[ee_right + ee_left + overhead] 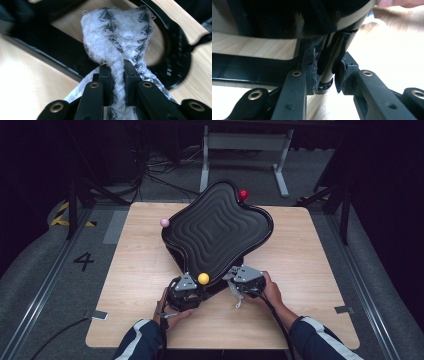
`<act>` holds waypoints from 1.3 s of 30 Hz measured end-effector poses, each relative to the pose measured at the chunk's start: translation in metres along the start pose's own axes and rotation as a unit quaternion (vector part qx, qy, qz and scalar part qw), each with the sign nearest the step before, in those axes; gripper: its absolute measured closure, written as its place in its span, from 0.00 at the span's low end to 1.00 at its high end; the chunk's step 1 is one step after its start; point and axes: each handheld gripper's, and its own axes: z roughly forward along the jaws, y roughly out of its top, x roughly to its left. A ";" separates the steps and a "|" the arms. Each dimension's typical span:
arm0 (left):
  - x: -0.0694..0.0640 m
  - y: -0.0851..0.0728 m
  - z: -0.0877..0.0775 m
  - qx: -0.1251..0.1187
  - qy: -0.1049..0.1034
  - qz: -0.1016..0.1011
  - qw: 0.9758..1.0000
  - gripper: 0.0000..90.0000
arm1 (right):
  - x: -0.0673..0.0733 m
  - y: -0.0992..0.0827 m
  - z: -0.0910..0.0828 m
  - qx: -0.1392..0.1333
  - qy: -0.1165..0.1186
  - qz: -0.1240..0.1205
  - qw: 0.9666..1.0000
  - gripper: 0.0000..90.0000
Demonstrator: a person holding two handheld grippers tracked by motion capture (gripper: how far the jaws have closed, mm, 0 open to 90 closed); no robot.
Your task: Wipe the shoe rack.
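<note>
A black ridged board (217,227) with wavy edges stands tilted on a stand at the table's middle. Small balls sit at its corners: pink (164,222), red (243,195) and yellow (203,278). My left gripper (186,292) is under the board's near corner, by the yellow ball. In the left gripper view it (327,75) is shut on a glossy black post (332,57) of the stand. My right gripper (241,281) is just right of it. In the right gripper view it (117,72) is shut on a white lacy cloth (117,37) with black marks, held bunched over the black base frame (175,50).
The light wooden table (310,270) has bare room left and right of the board. A white table frame (245,145) and cables lie on the floor behind. Dark rails run along both sides of the table.
</note>
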 end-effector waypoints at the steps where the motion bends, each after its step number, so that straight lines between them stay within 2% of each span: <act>1: 0.000 0.000 0.000 0.000 0.000 0.000 1.000 0.80 | 0.004 0.002 0.000 0.000 0.006 -0.006 1.000 0.90; 2: 0.000 0.000 0.000 0.000 0.000 0.000 1.000 0.80 | 0.004 0.002 0.000 0.000 0.006 -0.006 1.000 0.90; 4: 0.000 0.000 0.000 -0.001 -0.001 0.000 1.000 0.80 | 0.021 0.010 0.000 -0.006 0.026 -0.023 0.999 0.90; 6: 0.000 0.000 0.000 0.000 0.000 0.000 1.000 0.80 | 0.025 0.013 0.001 -0.009 0.032 -0.026 0.999 0.90; 9: 0.000 0.000 0.000 0.001 0.000 -0.001 1.000 0.80 | 0.038 0.018 0.000 -0.015 0.053 -0.030 0.998 0.90; 13: 0.000 0.000 0.000 0.001 0.001 0.000 1.000 0.80 | 0.047 0.019 0.000 -0.019 0.049 -0.047 0.997 0.90; 18: 0.000 0.000 0.000 0.001 0.001 0.000 1.000 0.80 | 0.038 0.015 -0.001 -0.019 0.043 -0.036 0.998 0.91; 22: 0.000 0.000 0.000 0.000 0.000 0.000 1.000 0.80 | 0.026 0.008 -0.001 -0.014 0.017 -0.026 0.999 0.91; 24: 0.000 0.000 0.000 0.001 0.000 -0.001 1.000 0.80 | 0.015 0.003 -0.001 -0.008 -0.001 -0.020 1.000 0.91; 29: 0.000 0.000 0.000 -0.001 -0.001 -0.003 1.000 0.79 | -0.008 -0.008 0.001 0.002 -0.034 0.011 0.999 0.91; 30: 0.000 0.000 0.000 -0.001 -0.001 -0.003 1.000 0.79 | -0.008 -0.008 0.001 0.002 -0.034 0.011 0.999 0.91; 33: 0.000 0.000 0.001 -0.002 -0.002 -0.005 1.000 0.79 | -0.017 -0.012 0.002 -0.004 -0.035 0.042 0.999 0.91; 36: 0.000 0.000 0.001 -0.002 -0.001 -0.005 1.000 0.79 | -0.014 -0.010 0.002 0.001 -0.036 0.032 0.999 0.92; 39: 0.000 0.000 0.001 -0.001 0.000 -0.003 1.000 0.79 | -0.004 -0.005 0.000 -0.008 -0.004 0.036 0.999 0.91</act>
